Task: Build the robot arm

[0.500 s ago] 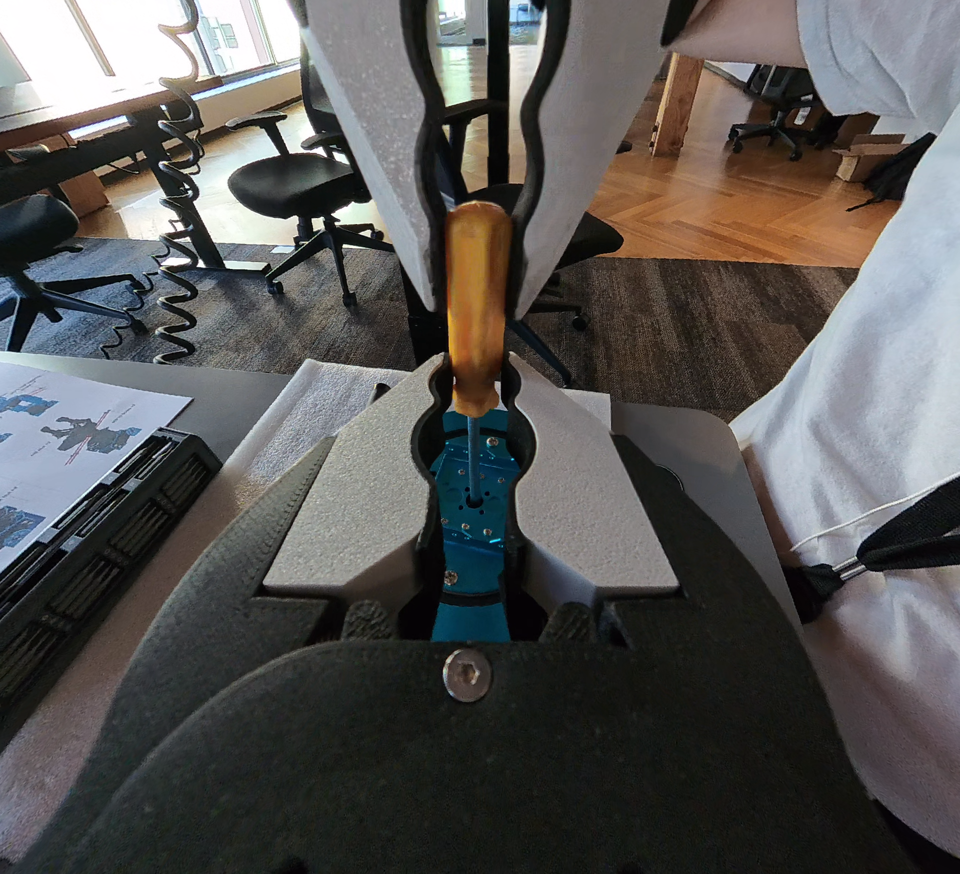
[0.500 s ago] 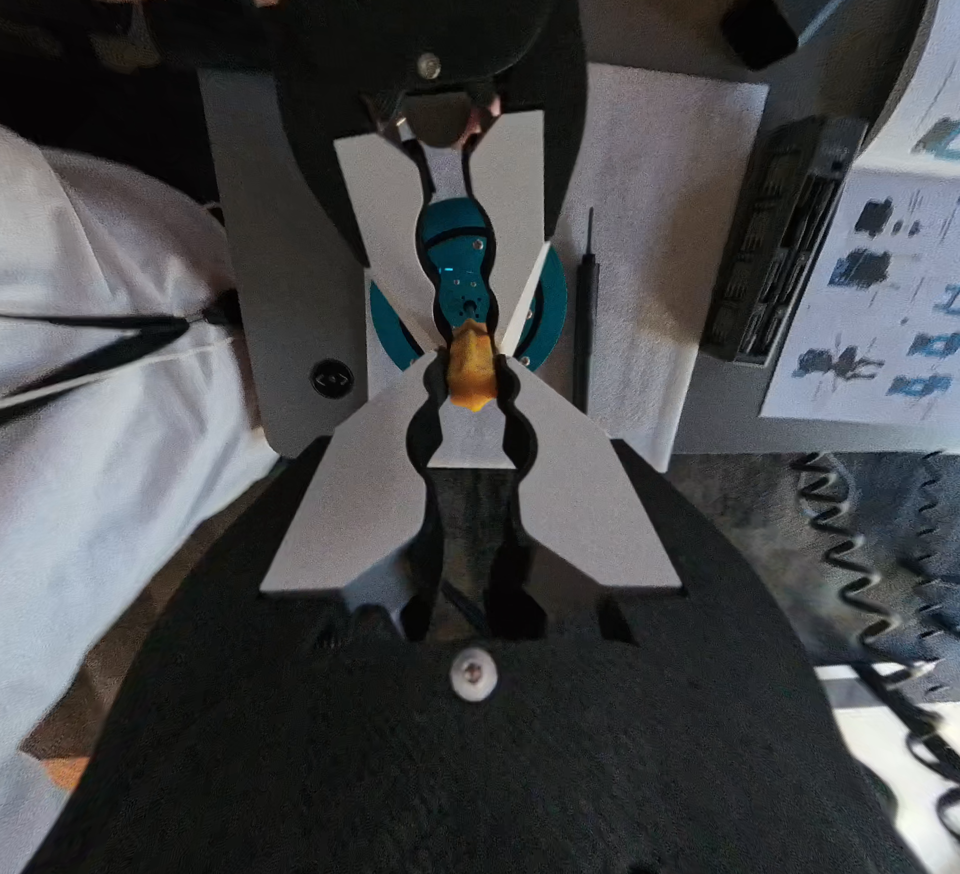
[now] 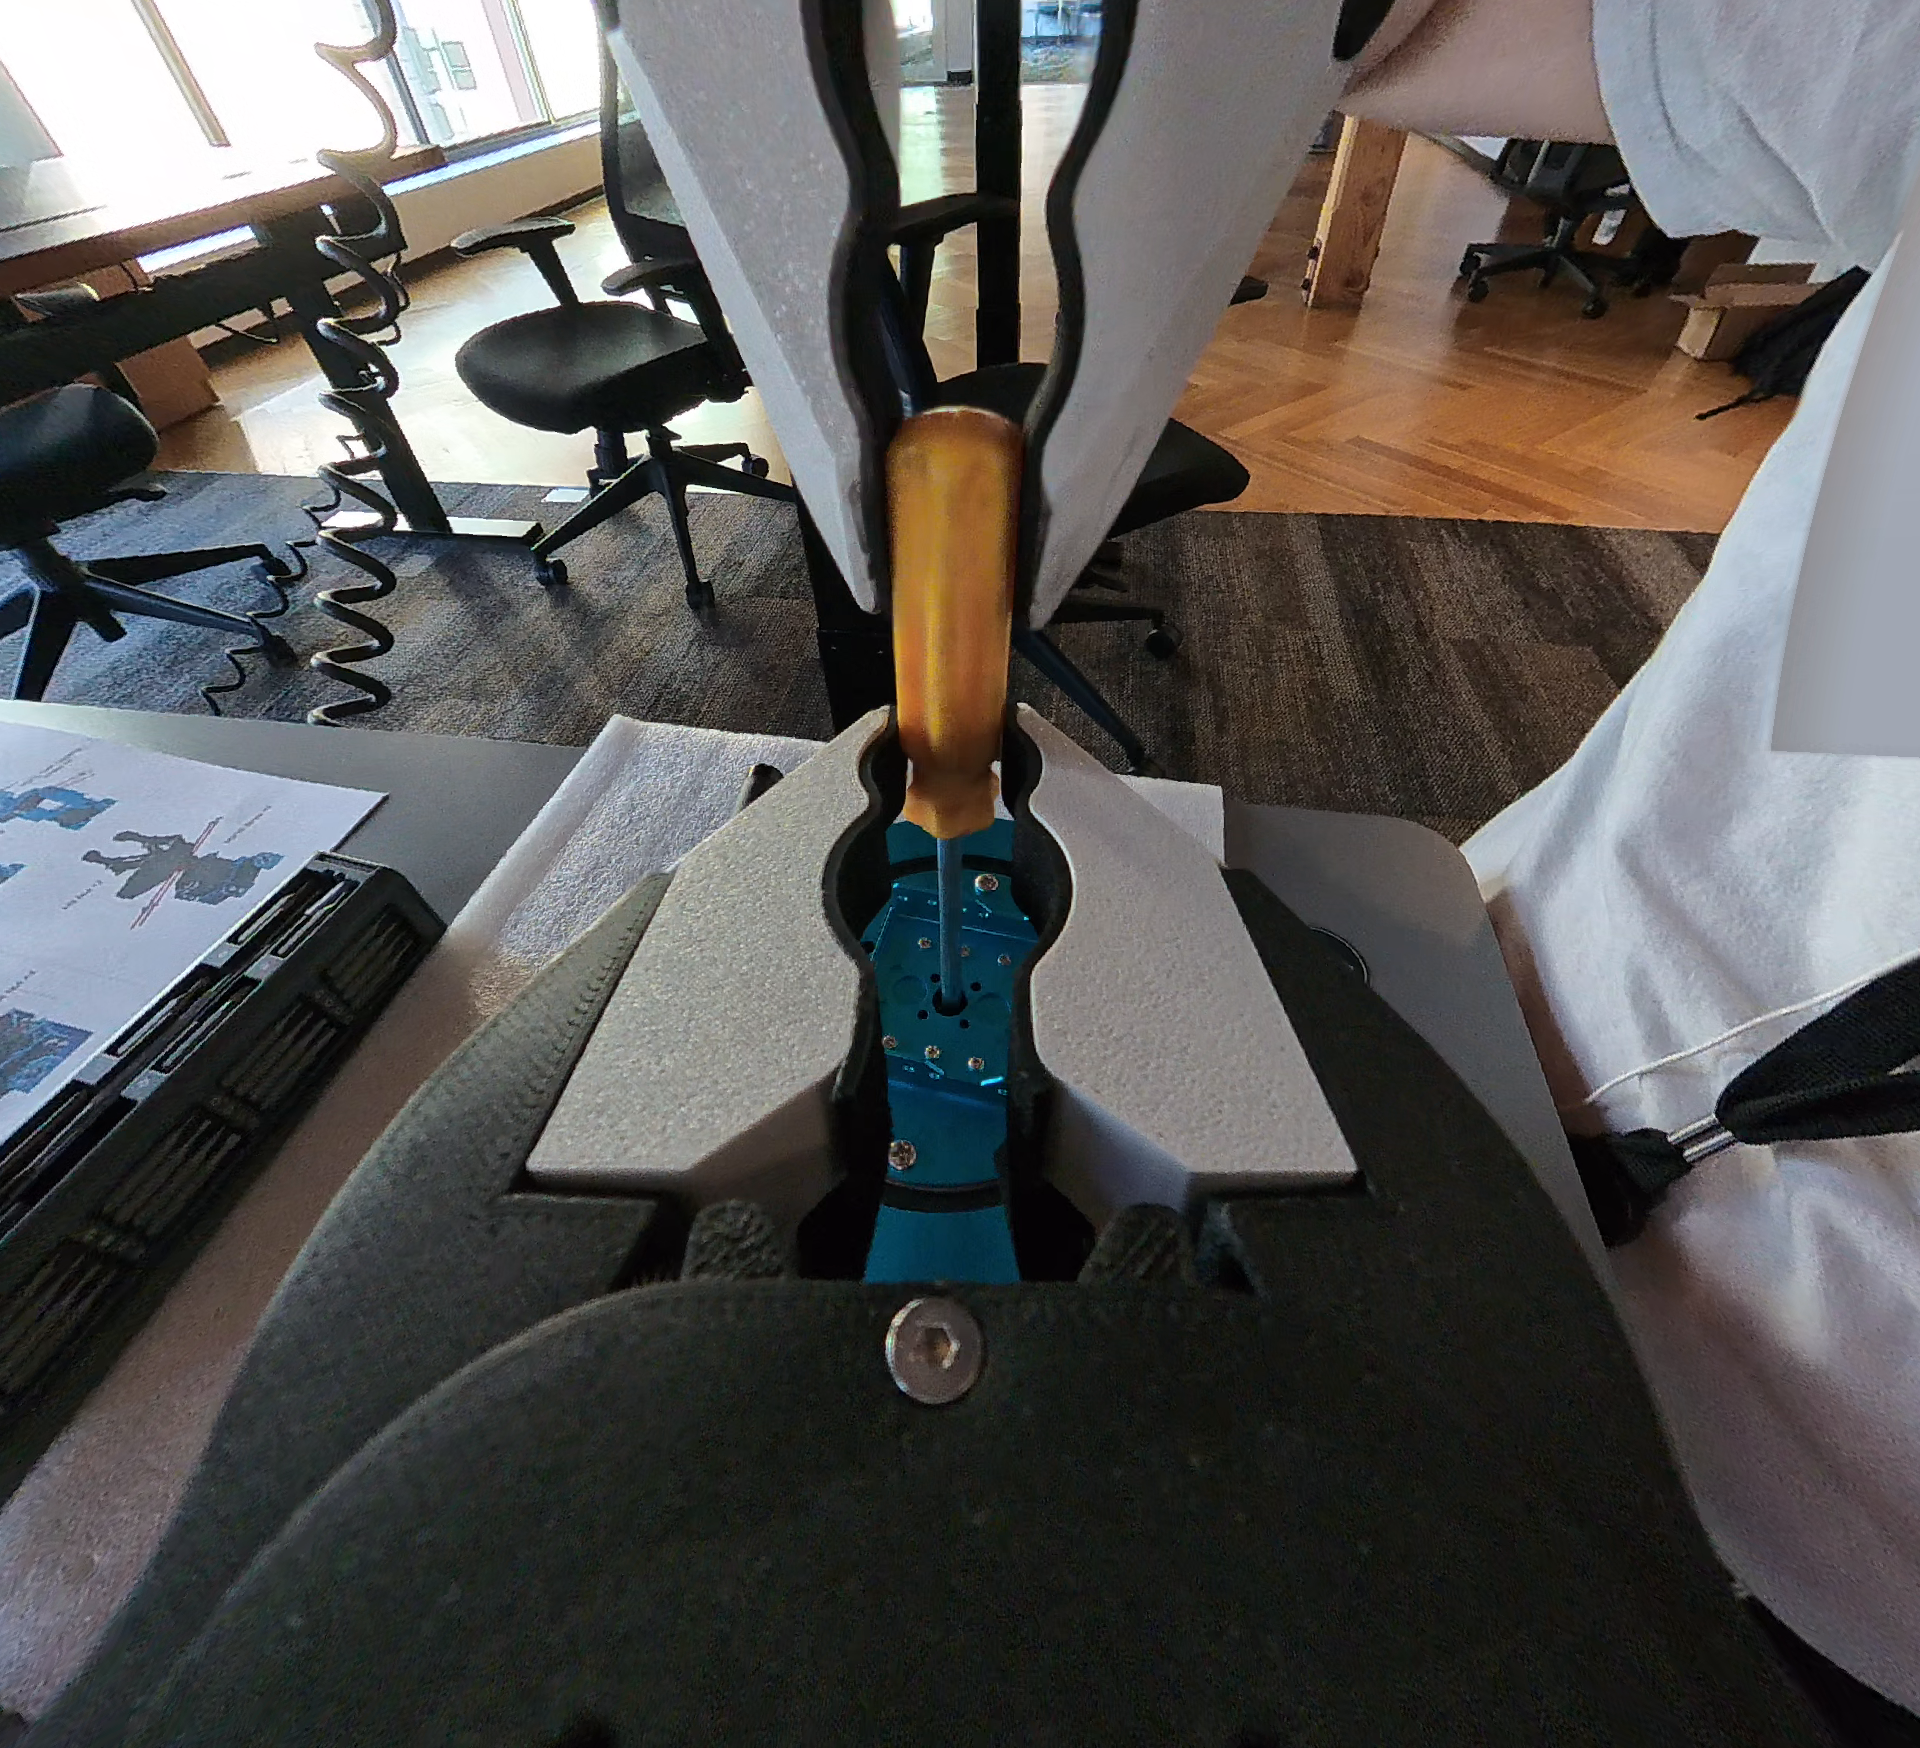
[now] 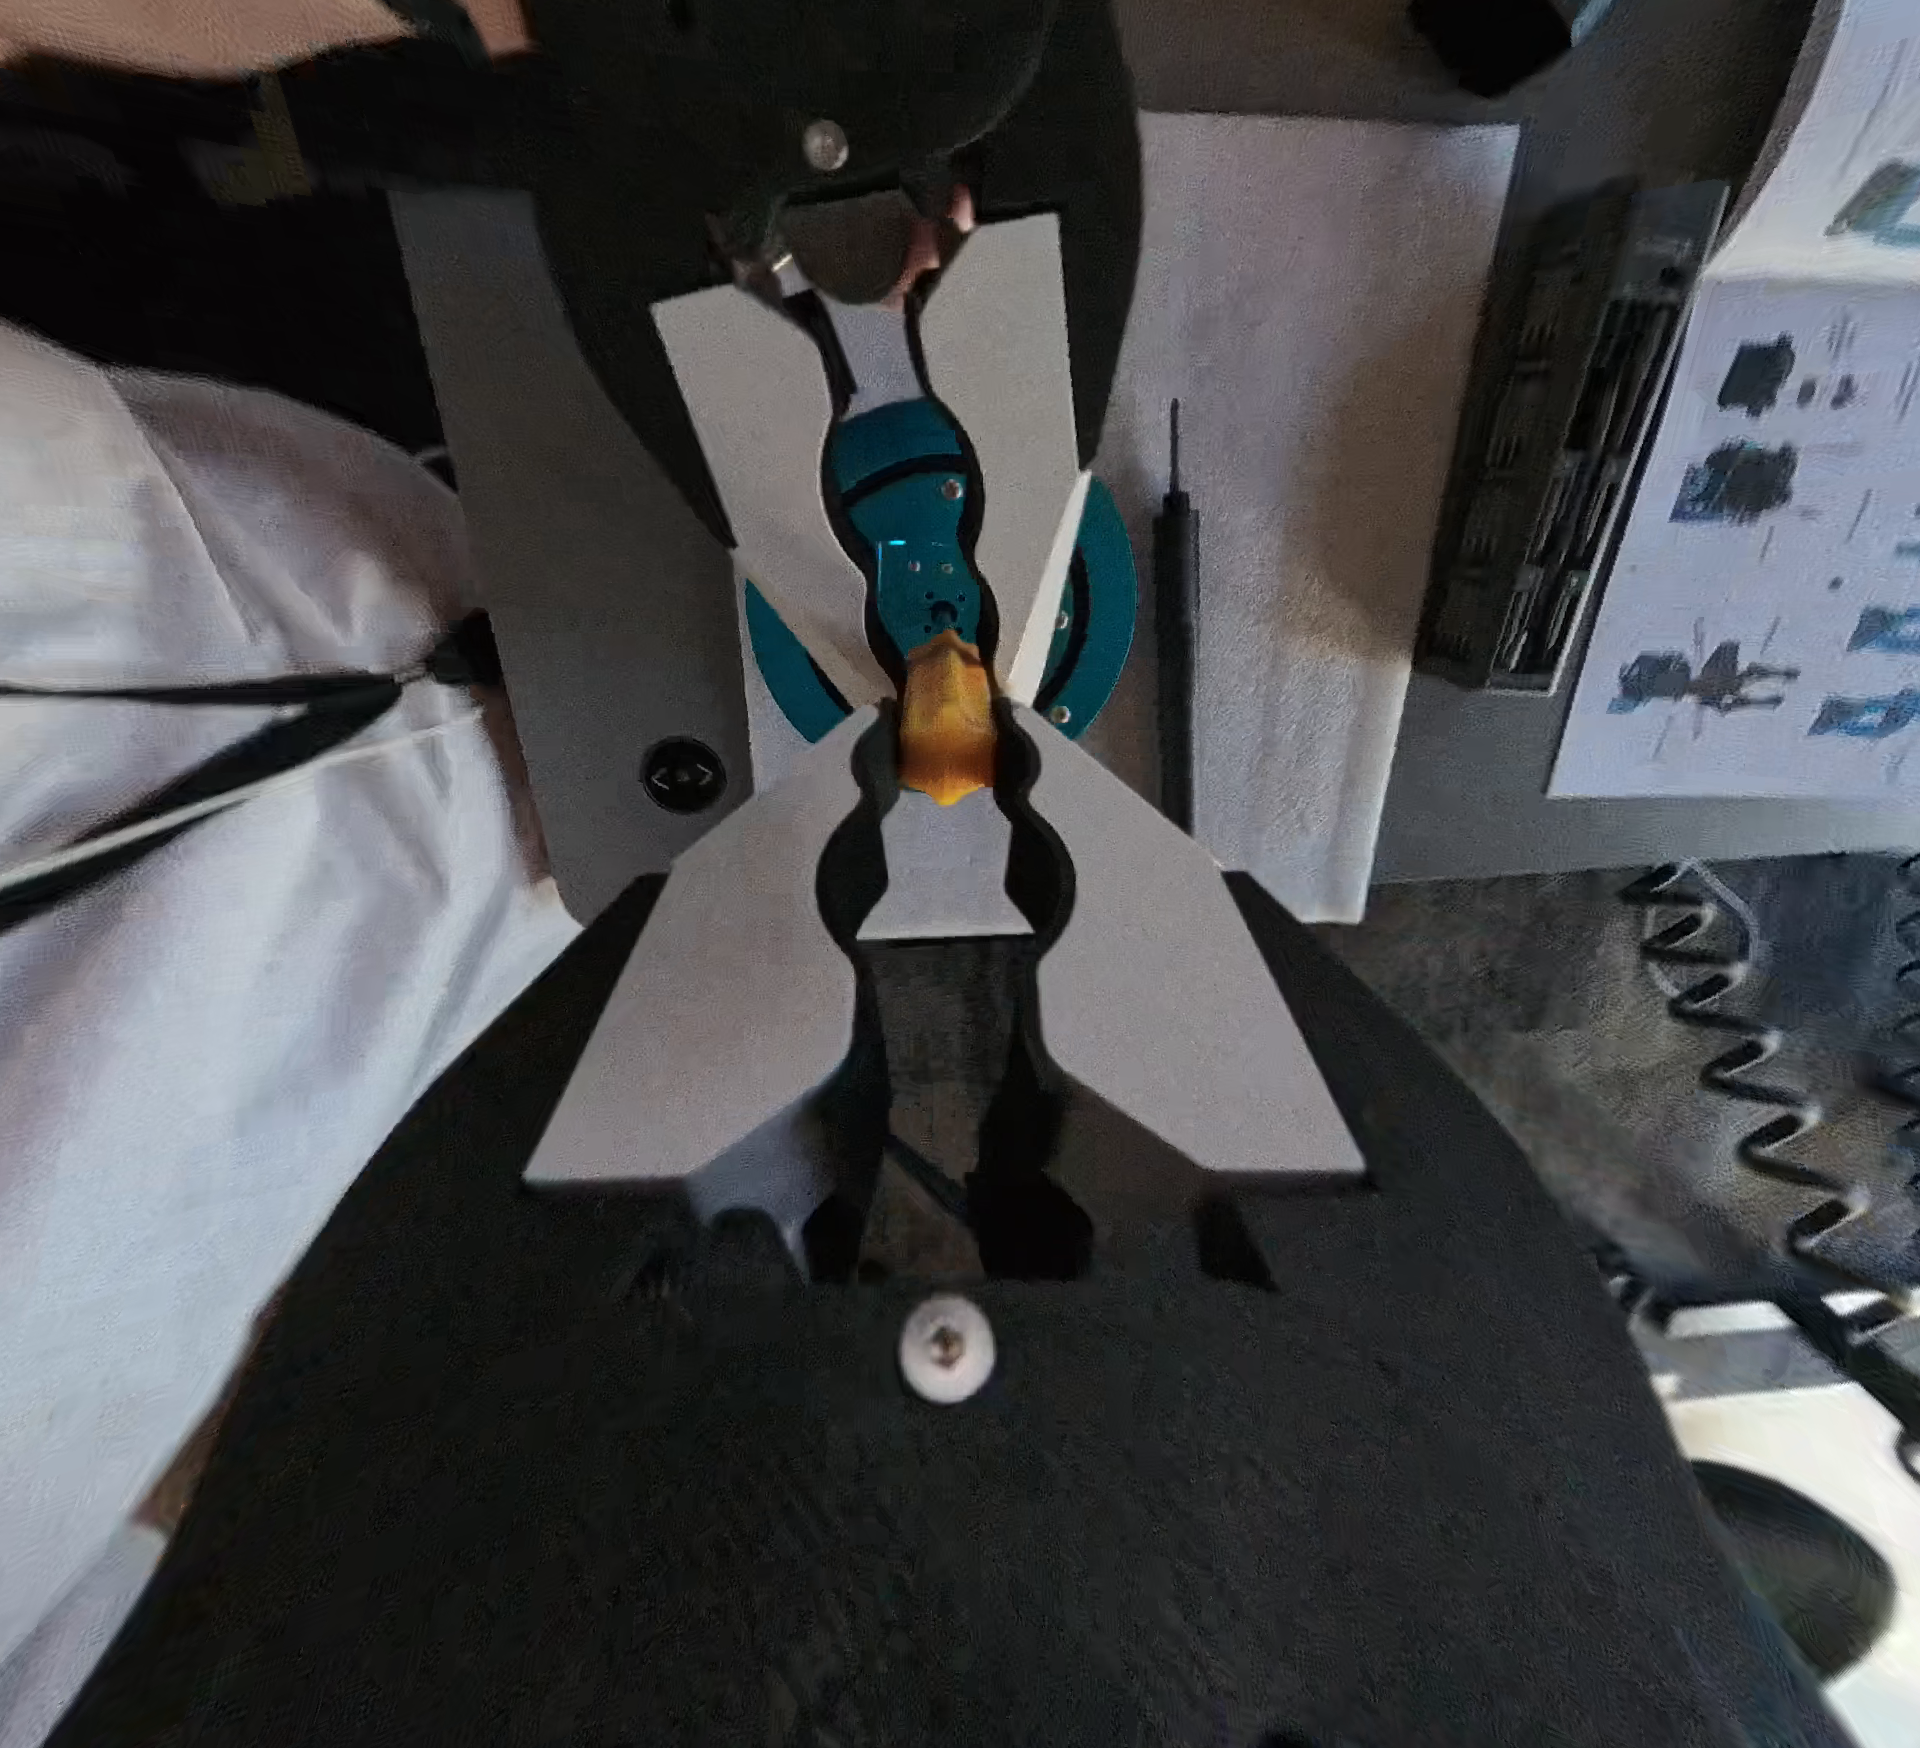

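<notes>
Screwdriver [image 3: 951, 597] stands upright, amber handle clenched between the right gripper [image 3: 951, 545] fingers from above, its thin shaft dropping into a centre hole of the blue metal part [image 3: 940, 1002]. That part seems clamped low in the left gripper [image 3: 945, 877] over the worktop [image 3: 468, 763].

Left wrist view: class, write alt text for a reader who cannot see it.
The left gripper is shut on a blue metal part on a grey table, while the right gripper above holds an orange-handled screwdriver upright, its tip in a hole in the part. A black bit case lies to the left.
</notes>
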Tool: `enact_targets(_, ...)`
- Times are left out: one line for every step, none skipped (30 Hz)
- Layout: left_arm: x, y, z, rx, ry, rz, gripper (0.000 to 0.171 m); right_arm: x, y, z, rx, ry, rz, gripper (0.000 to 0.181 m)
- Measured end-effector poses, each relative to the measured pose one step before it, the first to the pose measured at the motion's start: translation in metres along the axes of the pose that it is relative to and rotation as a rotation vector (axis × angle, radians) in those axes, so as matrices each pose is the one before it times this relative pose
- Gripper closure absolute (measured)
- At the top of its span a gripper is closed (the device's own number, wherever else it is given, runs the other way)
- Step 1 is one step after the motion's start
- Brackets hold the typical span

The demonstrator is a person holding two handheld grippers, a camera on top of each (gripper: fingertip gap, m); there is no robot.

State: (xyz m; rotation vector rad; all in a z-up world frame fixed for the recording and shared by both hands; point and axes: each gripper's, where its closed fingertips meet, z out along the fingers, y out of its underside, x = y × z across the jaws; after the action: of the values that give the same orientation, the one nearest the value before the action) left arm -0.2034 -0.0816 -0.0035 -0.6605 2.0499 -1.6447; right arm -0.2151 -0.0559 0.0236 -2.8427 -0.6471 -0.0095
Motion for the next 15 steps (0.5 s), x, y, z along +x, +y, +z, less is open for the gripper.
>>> enact_targets(0.0, 0.00006, -0.00021, -0.00001, 0.0024, -0.0028, 0.155, -0.00051, -0.00032, 0.00022, 0.008, 0.0091, 0.0652, 0.164)
enact_targets(0.00075, -0.00007, -0.00019, 0.00175, 0.0069, -0.0024, 0.155, -0.00128, -0.00003, -0.00005, 0.0022, 0.0087, 0.0001, 0.164)
enact_targets(0.00052, -0.00005, 0.00013, 0.0018, 0.0022, 0.0001, 0.155, 0.00064, -0.00032, -0.00023, -0.0027, 0.0126, -0.0607, 0.164)
enact_targets(-0.00061, -0.0001, 0.0002, 0.00041, -0.0055, 0.0014, 0.155, 0.00236, -0.00075, 0.00026, 0.002, 0.0155, -0.0924, 0.162)
enact_targets(-0.00045, 0.00004, 0.00016, -0.00055, -0.0024, 0.0001, 0.155, 0.00293, -0.00172, -0.00017, 0.0166, 0.0193, -0.0857, 0.156)
enact_targets(0.00014, -0.00009, -0.00015, 0.00029, 0.0041, -0.0026, 0.155, 0.00276, -0.00156, -0.00028, 0.0188, 0.0178, -0.0729, 0.148)
enact_targets(-0.00016, -0.00004, -0.00016, 0.00152, 0.0016, -0.0029, 0.155, 0.00012, -0.0005, 0.00008, 0.0121, -0.0038, -0.0506, 0.148)
enact_targets(-0.00005, 0.00004, -0.00023, 0.00172, 0.0009, -0.0017, 0.155, -0.00242, -0.00015, 0.00124, 0.0097, -0.0208, -0.0345, 0.152)
enact_targets(0.00001, -0.00002, -0.00025, 0.00056, 0.0001, -0.0014, 0.155, -0.00237, 0.0009, 0.00168, 0.0018, -0.0186, -0.0222, 0.157)
enact_targets(-0.0003, 0.00012, -0.00031, -0.00048, -0.0021, 0.0006, 0.155, -0.00203, 0.00116, 0.00144, -0.0038, -0.0139, -0.0164, 0.16)
enact_targets(0.00012, 0.00005, -0.00019, -0.00015, -0.0001, 0.0015, 0.155, -0.00052, -0.00061, 0.00014, 0.0046, -0.0046, 0.0018, 0.161)
enact_targets(0.00037, 0.00009, 0.0, 0.00002, 0.0004, 0.0007, 0.155, -0.00052, 0.00063, -0.00051, -0.0092, -0.0095, 0.0444, 0.161)
enact_targets(0.00021, 0.00007, 0.00012, -0.0008, 0.0003, 0.0014, 0.155, -0.00116, 0.00093, 0.00039, -0.0146, -0.0174, 0.0789, 0.162)
enact_targets(0.00036, 0.00004, 0.00022, -0.00161, 0.0, 0.0022, 0.155, -0.0012, 0.00139, 0.00038, -0.0134, -0.0169, 0.0989, 0.162)
enact_targets(-0.0006, 0.00017, 0.00017, -0.00248, -0.0047, 0.0015, 0.155, 0.00128, -0.00044, 0.0004, 0.0049, 0.0018, 0.1091, 0.162)
